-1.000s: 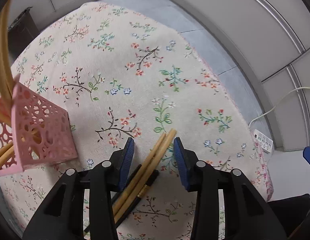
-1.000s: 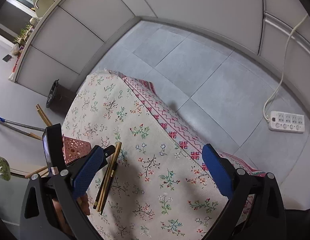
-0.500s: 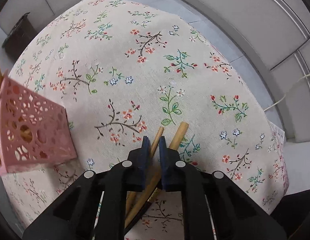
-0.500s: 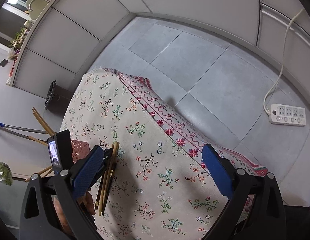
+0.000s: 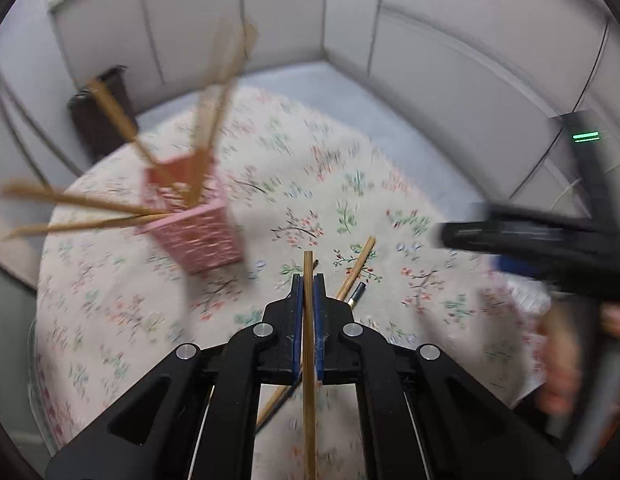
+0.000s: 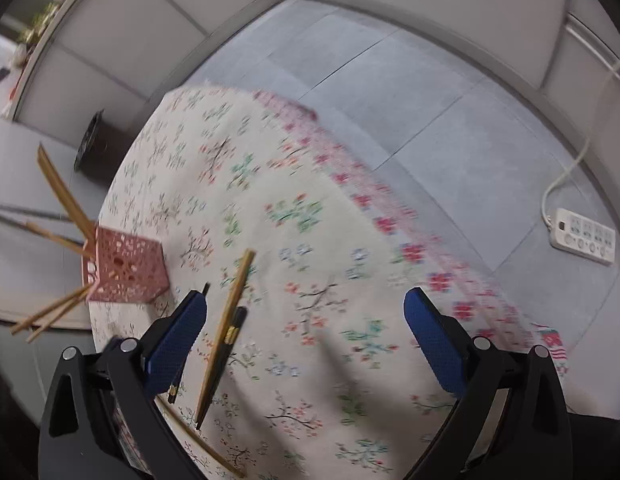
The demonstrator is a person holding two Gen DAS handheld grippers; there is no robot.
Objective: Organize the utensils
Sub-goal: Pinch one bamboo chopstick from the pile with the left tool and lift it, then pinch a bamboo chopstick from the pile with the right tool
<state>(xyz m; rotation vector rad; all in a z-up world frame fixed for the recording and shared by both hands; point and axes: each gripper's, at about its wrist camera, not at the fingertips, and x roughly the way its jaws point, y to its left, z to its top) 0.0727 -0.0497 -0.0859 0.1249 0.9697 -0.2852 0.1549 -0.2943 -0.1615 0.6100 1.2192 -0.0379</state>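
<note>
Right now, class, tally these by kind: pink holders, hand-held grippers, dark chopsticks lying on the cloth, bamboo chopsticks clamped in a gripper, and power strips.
pink holder: 1
hand-held grippers: 2, the left hand-held gripper and the right hand-held gripper
dark chopsticks on the cloth: 2
clamped bamboo chopstick: 1
power strip: 1
Total: 7
</note>
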